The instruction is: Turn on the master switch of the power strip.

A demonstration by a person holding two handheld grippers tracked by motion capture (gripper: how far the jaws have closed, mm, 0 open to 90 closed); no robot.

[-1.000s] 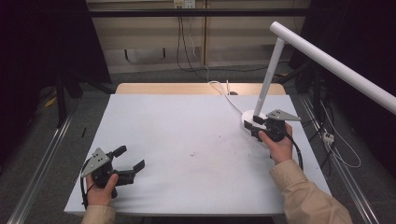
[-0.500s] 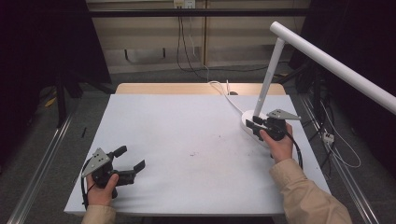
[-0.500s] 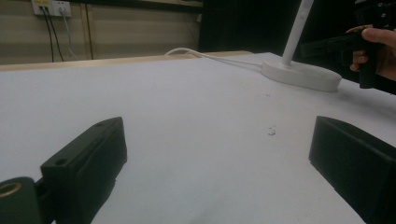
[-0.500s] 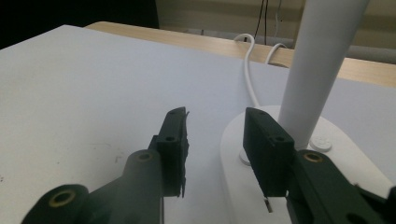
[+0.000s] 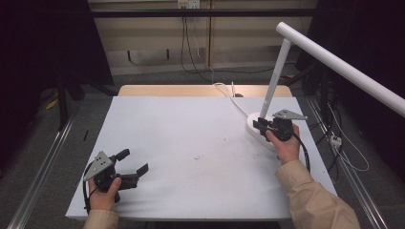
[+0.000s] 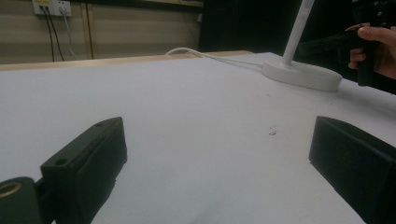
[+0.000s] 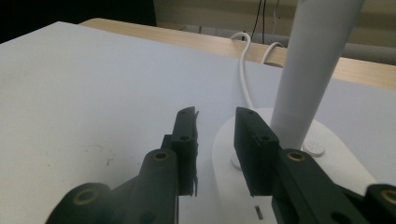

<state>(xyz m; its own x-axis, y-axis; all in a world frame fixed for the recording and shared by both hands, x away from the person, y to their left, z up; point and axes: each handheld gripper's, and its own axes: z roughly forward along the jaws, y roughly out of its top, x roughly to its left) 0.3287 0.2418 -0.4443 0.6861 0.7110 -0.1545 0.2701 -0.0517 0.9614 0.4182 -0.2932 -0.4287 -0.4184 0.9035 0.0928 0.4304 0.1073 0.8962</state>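
The left gripper has its two black jaws standing wide apart, low over the white table, with nothing between them. Far off to the right stands a white lamp, its cord trailing left. The right gripper, held in a hand, hovers just beside the lamp's base.

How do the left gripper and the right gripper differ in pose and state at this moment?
The left gripper sits near the table's front left, jaws wide open; the right gripper is over the lamp base, its jaws narrowed, having just been closing with nothing gripped. Both are black and hand-held.
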